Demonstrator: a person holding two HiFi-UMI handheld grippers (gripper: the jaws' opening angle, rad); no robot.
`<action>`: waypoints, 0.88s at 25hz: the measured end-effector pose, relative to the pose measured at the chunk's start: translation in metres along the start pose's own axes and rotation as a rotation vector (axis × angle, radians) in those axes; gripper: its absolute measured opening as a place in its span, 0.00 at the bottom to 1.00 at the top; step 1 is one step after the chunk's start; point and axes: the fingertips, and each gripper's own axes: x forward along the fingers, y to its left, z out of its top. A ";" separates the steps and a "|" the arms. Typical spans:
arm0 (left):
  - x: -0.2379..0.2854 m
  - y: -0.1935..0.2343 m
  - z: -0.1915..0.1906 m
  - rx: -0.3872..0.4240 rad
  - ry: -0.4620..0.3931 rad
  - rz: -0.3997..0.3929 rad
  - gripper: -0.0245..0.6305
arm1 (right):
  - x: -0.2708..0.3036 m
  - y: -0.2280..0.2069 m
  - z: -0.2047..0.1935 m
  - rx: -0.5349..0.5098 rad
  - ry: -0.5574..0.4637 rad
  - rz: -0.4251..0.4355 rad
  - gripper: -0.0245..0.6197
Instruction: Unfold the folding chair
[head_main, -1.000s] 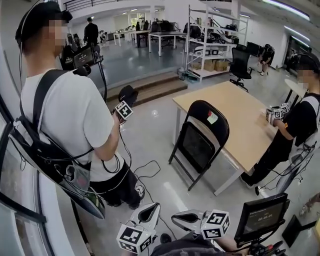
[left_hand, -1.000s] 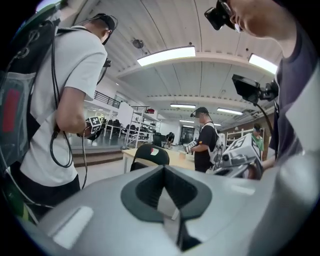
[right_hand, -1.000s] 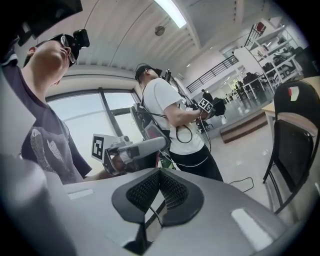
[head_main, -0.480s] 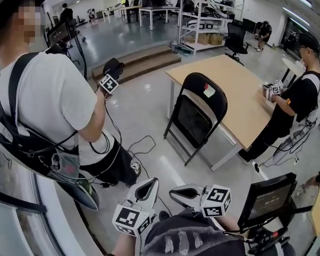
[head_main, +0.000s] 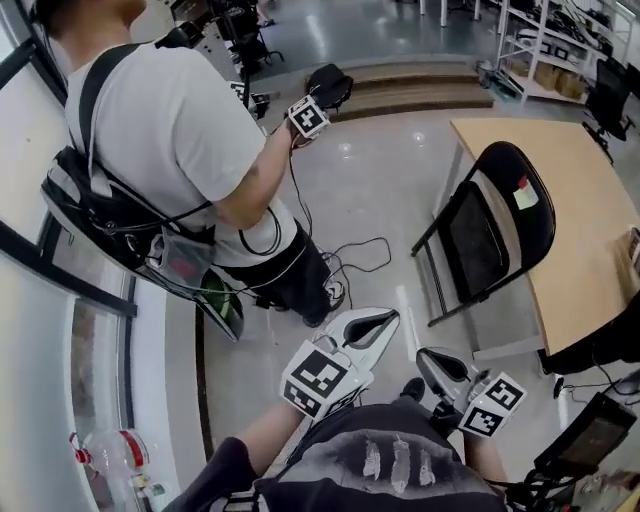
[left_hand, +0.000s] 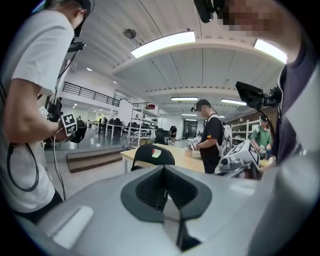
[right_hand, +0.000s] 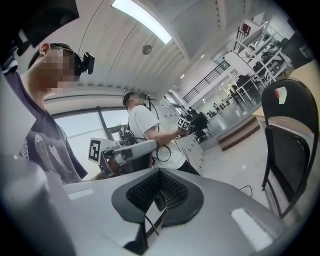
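Observation:
The black folding chair stands folded on the floor, leaning against the edge of a wooden table. It carries a small red-and-green sticker on its backrest. Both my grippers hover close to my body, well short of the chair. My left gripper is shut and empty, and so is my right gripper. In the left gripper view the chair shows beyond the shut left gripper. In the right gripper view the chair fills the right edge, off to the side of the shut right gripper.
A person in a white shirt stands at the left holding another gripper. A black cable trails on the floor between that person and the chair. A monitor sits at the lower right; steps lie beyond.
The head view has swung left: the chair and table now sit at its right, the white-shirted person nearer its middle. Both grippers have shifted across the floor, still shut and empty.

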 end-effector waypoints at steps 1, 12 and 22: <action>0.011 -0.003 0.003 0.000 0.007 0.012 0.04 | -0.007 -0.010 0.003 0.008 0.002 0.010 0.04; 0.093 -0.026 0.020 -0.008 0.070 0.194 0.04 | -0.055 -0.093 0.045 0.023 0.045 0.160 0.04; 0.135 -0.030 0.018 0.040 0.121 0.191 0.04 | -0.065 -0.128 0.059 0.024 0.038 0.147 0.04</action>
